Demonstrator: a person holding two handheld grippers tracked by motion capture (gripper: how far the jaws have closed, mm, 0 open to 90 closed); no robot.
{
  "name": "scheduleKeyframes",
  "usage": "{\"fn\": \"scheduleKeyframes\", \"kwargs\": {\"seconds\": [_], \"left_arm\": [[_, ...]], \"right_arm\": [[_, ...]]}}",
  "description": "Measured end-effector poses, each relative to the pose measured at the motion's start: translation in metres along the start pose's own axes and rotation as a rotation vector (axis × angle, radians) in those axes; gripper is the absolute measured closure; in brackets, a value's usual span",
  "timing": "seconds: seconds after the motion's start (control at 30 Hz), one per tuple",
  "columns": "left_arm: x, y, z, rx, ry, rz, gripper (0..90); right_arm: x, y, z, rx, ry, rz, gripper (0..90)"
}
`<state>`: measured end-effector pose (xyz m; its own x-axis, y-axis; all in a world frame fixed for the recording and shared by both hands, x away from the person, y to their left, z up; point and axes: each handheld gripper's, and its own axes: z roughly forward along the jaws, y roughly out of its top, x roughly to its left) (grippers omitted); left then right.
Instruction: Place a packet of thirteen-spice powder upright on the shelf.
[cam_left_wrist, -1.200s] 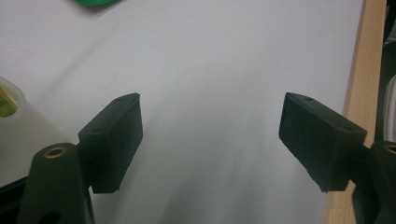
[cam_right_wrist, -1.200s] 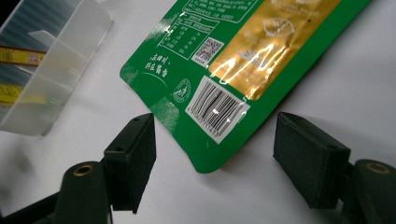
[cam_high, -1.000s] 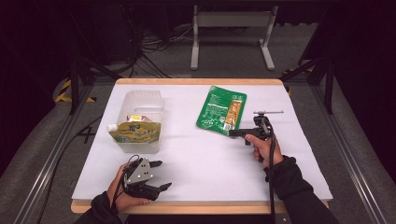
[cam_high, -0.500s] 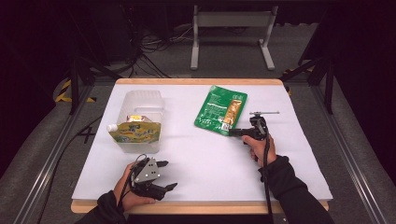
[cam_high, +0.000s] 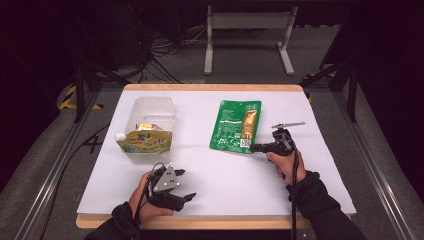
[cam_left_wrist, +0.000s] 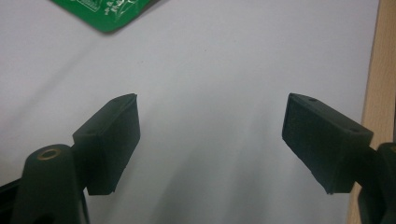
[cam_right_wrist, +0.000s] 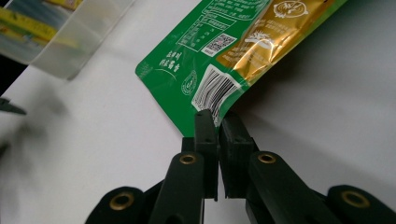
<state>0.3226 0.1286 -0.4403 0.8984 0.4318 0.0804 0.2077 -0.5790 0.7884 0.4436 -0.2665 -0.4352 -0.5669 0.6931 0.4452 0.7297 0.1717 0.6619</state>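
Across white tabletop (cam_high: 300, 170), nipping near corner of flat green-and-gold foil pouch (cam_right_wrist: 243, 51) with right gripper (cam_right_wrist: 217, 122), jaws just closing onto it; left gripper (cam_left_wrist: 210, 140) idling wide open, empty, nearer than pouch. Next, probably lifting toward clear plastic tub (cam_high: 150, 112) left of pouch, keeping pinch firm.

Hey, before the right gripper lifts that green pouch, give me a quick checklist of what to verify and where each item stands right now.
1. right gripper clamped on the green pouch: ok, its jaws have just been closing and now pinch the near corner by the barcode.
2. Grip depth: not ok, only the corner's edge sits between the pads.
3. Clear bin ready to receive: cannot tell, a yellow pouch already stands in it.
4. Left gripper out of the way: ok, open, near the front edge of the table.
5. Path between pouch and bin: ok, bare white surface.
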Motion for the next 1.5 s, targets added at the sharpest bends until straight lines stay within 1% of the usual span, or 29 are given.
{"fn": "scheduleKeyframes", "kwargs": {"seconds": [0.07, 0.2, 0.23, 0.3, 0.4, 0.47, 0.57, 0.63, 0.67, 0.77, 0.8, 0.87, 0.9, 0.93, 0.97, 1.03, 1.07, 1.1, 1.13, 1.17, 1.23, 1.27, 1.3, 1.33, 1.37, 1.4, 1.43, 1.47, 1.5], "left_arm": [[0.001, 0.001, 0.001, 0.004, -0.003, -0.003, 18.3], [0.004, 0.003, 0.007, -0.005, -0.025, -0.035, 18.4], [0.004, 0.005, 0.009, -0.005, -0.029, -0.034, 18.4], [0.004, 0.009, 0.013, -0.010, -0.035, -0.036, 19.7], [0.003, 0.015, 0.016, -0.012, -0.047, -0.024, 22.0], [0.003, 0.018, 0.020, -0.013, -0.055, -0.013, 25.1], [0.005, 0.022, 0.025, -0.005, -0.060, -0.016, 28.7], [0.008, 0.025, 0.029, 0.002, -0.053, -0.021, 30.8], [0.011, 0.027, 0.031, 0.004, -0.044, -0.033, 31.4], [0.017, 0.030, 0.038, 0.017, -0.043, -0.058, 32.5], [0.019, 0.031, 0.040, 0.023, -0.042, -0.060, 32.1], [0.022, 0.032, 0.044, 0.034, -0.030, -0.056, 32.0], [0.024, 0.033, 0.046, 0.039, -0.025, -0.062, 31.8], [0.026, 0.033, 0.049, 0.042, -0.025, -0.078, 31.7], [0.026, 0.033, 0.049, 0.042, -0.025, -0.078, 32.4], [0.028, 0.036, 0.053, 0.044, -0.028, -0.077, 32.5], [0.028, 0.037, 0.055, 0.042, -0.030, -0.075, 33.1], [0.028, 0.038, 0.056, 0.041, -0.036, -0.070, 34.4], [0.027, 0.039, 0.057, 0.042, -0.040, -0.071, 34.9], [0.027, 0.040, 0.059, 0.042, -0.046, -0.069, 34.9], [0.026, 0.042, 0.062, 0.047, -0.054, -0.065, 35.5], [0.026, 0.043, 0.063, 0.048, -0.054, -0.067, 35.7], [0.027, 0.043, 0.064, 0.050, -0.055, -0.066, 35.6], [0.027, 0.043, 0.065, 0.050, -0.057, -0.068, 35.1], [0.028, 0.043, 0.065, 0.050, -0.059, -0.073, 35.0], [0.028, 0.042, 0.065, 0.050, -0.060, -0.080, 34.2], [0.029, 0.042, 0.065, 0.051, -0.063, -0.078, 33.2], [0.029, 0.041, 0.065, 0.052, -0.062, -0.084, 32.0], [0.030, 0.041, 0.065, 0.048, -0.063, -0.088, 31.3]], "right_arm": [[0.004, -0.005, -0.006, 0.015, 0.017, -0.019, 87.1], [0.013, -0.019, -0.016, 0.036, 0.047, -0.045, 86.8], [0.015, -0.022, -0.019, 0.043, 0.054, -0.050, 86.7], [0.021, -0.029, -0.025, 0.059, 0.054, -0.076, 86.4], [0.027, -0.037, -0.032, 0.071, 0.057, -0.099, 86.3], [0.029, -0.043, -0.037, 0.065, 0.069, -0.101, 85.7], [0.030, -0.049, -0.043, 0.064, 0.060, -0.114, 84.1], [0.029, -0.050, -0.044, 0.066, 0.050, -0.121, 82.1], [0.028, -0.051, -0.044, 0.064, 0.043, -0.121, 80.8], [0.025, -0.049, -0.045, 0.057, 0.036, -0.131, 73.6], [0.024, -0.048, -0.045, 0.061, 0.044, -0.135, 70.6], [0.022, -0.046, -0.042, 0.054, 0.059, -0.133, 58.5], [0.020, -0.044, -0.040, 0.061, 0.081, -0.130, 55.9], [0.018, -0.042, -0.037, 0.084, 0.110, -0.136, 52.6], [0.018, -0.042, -0.037, 0.084, 0.110, -0.136, 52.6], [0.013, -0.035, -0.031, 0.107, 0.157, -0.148, 40.3], [0.011, -0.032, -0.028, 0.119, 0.151, -0.153, 37.5], [0.009, -0.029, -0.026, 0.112, 0.141, -0.152, 35.9], [0.006, -0.026, -0.024, 0.108, 0.148, -0.140, 35.4], [0.003, -0.022, -0.022, 0.112, 0.159, -0.141, 34.0], [-0.002, -0.014, -0.017, 0.111, 0.167, -0.125, 31.7], [-0.005, -0.011, -0.013, 0.110, 0.182, -0.109, 32.0], [-0.007, -0.009, -0.010, 0.107, 0.179, -0.102, 33.4], [-0.008, -0.008, -0.007, 0.099, 0.172, -0.099, 37.1], [-0.008, -0.007, -0.005, 0.098, 0.170, -0.095, 42.8], [-0.007, -0.007, -0.003, 0.095, 0.157, -0.102, 50.7], [-0.005, -0.008, -0.002, 0.088, 0.153, -0.112, 56.5], [-0.004, -0.009, -0.001, 0.089, 0.160, -0.116, 63.8], [-0.003, -0.010, -0.001, 0.090, 0.164, -0.122, 67.6]]}}
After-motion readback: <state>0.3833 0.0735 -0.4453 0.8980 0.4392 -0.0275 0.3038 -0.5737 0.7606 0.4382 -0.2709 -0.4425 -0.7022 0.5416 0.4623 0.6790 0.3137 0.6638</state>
